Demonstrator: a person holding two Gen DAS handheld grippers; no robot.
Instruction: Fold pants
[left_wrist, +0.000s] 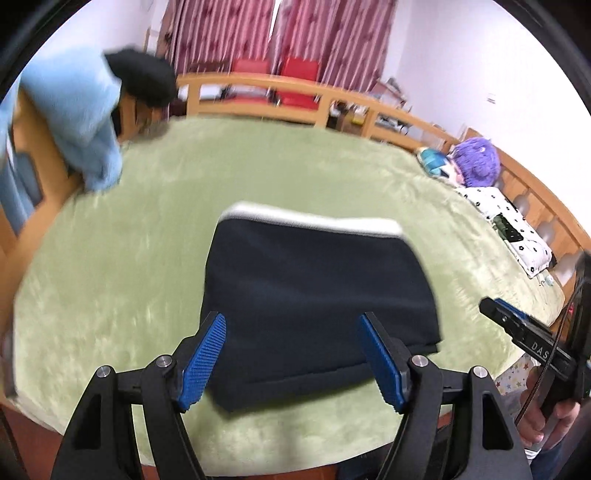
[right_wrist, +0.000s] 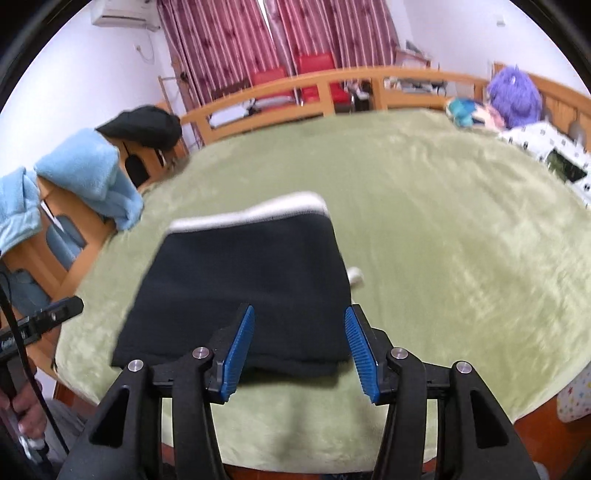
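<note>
Pants (left_wrist: 317, 295) lie folded into a compact dark block on the green bed (left_wrist: 110, 295), white waistband edge at the far side, toward 12 o'clock in both wrist views. Left tongs (left_wrist: 291, 360) hang above the near edge of the block, jaws apart, nothing between the pads; the block sits straight ahead at 12 o'clock, spreading a bit toward 1 o'clock. Right tongs (right_wrist: 299, 354) also above the near edge, jaws apart and empty; here pants (right_wrist: 240, 295) run from 12 o'clock off toward 10 o'clock. So the block lies between the two tongs, long axis roughly side to side, 9 to 3 o'clock, near fold edge facing both. Neither tongs looks clearly nearer; both seem lifted off the cloth, though contact is hard to judge in the blur. Fold looks done or nearly so; a small white bit (right_wrist: 355, 276) pokes out at the block's right edge.
</note>
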